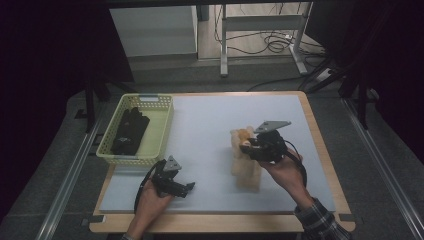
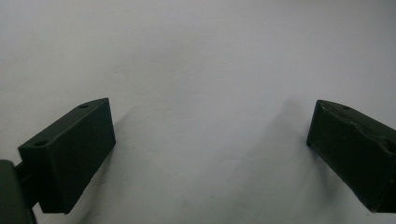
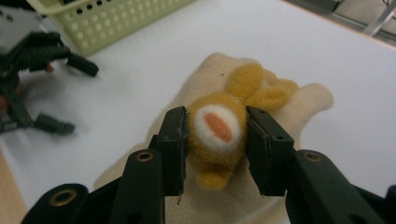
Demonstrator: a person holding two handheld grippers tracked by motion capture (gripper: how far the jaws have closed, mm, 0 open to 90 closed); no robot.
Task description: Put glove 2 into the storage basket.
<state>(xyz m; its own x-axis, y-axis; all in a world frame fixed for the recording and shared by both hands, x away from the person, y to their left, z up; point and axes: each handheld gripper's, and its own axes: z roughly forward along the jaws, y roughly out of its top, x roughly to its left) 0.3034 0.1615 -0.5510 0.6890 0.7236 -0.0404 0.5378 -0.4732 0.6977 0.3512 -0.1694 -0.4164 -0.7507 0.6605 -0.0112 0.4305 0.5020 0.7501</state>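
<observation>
In the yellow basket (image 1: 162, 122) lies dark cloth (image 1: 130, 131); right gripper (image 3: 217, 149) pinches a plush toy (image 3: 217, 128)

I work at a wooden-edged table (image 1: 325, 165) under a pale grey mat (image 1: 210, 130), on grey carpet (image 1: 380, 170). Beyond stand a white metal desk frame (image 1: 260, 30), loose black cables (image 1: 270, 42) and a white cabinet (image 1: 155, 30); dark curtains flank the dim room
</observation>
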